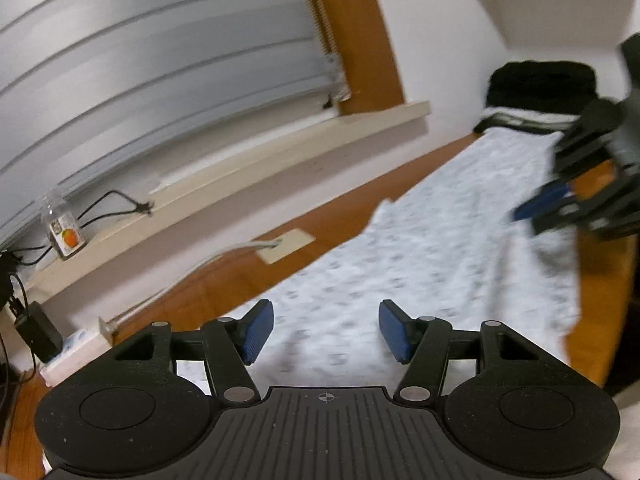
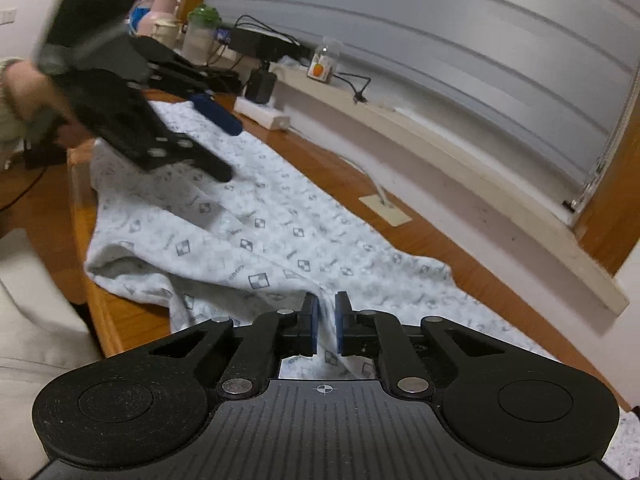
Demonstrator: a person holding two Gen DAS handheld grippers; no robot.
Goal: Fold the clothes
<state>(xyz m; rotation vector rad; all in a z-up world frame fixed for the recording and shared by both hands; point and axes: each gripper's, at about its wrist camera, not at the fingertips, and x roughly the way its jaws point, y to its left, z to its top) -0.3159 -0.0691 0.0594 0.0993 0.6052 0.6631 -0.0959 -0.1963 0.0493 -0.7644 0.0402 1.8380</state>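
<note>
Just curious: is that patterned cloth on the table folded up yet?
Not yet. The patterned cloth lies mostly spread along the table, rumpled at its near edge.

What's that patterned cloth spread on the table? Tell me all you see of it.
The patterned cloth is a pale grey-white garment that looks like soft knit, printed with small grey squares and letters. It lies long and mostly flat along the wooden table, rumpled at its near edge. The right claw pinches a raised fold; the left claw is open above it.
</note>
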